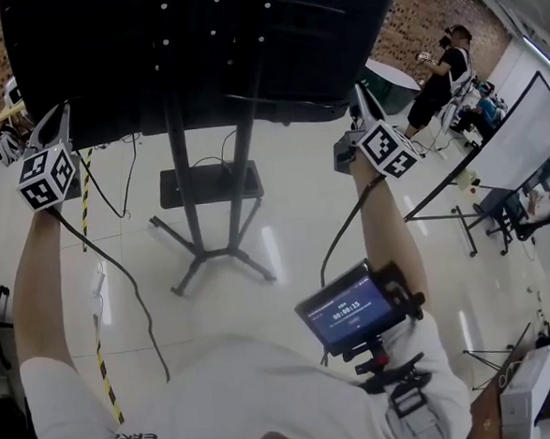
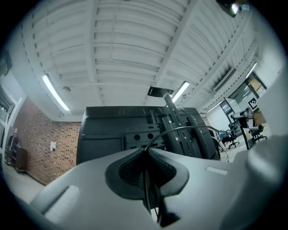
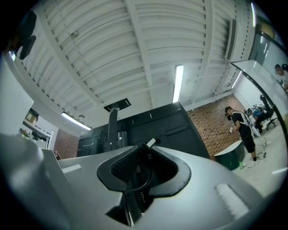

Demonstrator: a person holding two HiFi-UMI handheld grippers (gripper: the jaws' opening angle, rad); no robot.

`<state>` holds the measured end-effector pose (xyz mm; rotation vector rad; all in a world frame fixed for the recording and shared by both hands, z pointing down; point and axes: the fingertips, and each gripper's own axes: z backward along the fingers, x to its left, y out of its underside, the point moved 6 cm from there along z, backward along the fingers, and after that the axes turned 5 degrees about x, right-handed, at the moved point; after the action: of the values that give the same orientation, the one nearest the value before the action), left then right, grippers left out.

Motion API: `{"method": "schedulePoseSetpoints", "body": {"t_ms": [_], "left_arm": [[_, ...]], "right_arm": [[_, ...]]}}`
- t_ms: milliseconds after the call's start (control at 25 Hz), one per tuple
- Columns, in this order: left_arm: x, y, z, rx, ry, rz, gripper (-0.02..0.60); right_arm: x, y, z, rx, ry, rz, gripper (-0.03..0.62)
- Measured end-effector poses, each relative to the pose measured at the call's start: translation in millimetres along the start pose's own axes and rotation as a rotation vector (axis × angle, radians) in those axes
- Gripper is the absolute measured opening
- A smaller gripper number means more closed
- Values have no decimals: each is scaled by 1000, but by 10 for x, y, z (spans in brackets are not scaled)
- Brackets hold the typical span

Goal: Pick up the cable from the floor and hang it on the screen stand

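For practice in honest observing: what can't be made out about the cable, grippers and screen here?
Large black flat screen: front never shown; top cut by head view's edge.
Thin black cable: its middle, between left gripper and right gripper, hidden behind the person's white shirt, head view.

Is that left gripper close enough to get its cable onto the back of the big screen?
Probably yes: the left gripper, shut on the cable, faces the screen's back with only open air between them, though how near is hard to judge.
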<state>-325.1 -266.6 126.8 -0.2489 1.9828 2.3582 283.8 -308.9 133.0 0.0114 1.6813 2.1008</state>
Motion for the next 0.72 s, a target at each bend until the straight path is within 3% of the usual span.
{"method": "schedulePoseSetpoints", "body": {"t_ms": [240,720], "left_arm": [[131,-390,-10,-45,-10,-29,15],[320,-390,-150,-74,21,-19,14]], "right_arm": [[116,-22,-111,13,-10,24,101],[382,-221,-188,-37,23,98,101]]}}
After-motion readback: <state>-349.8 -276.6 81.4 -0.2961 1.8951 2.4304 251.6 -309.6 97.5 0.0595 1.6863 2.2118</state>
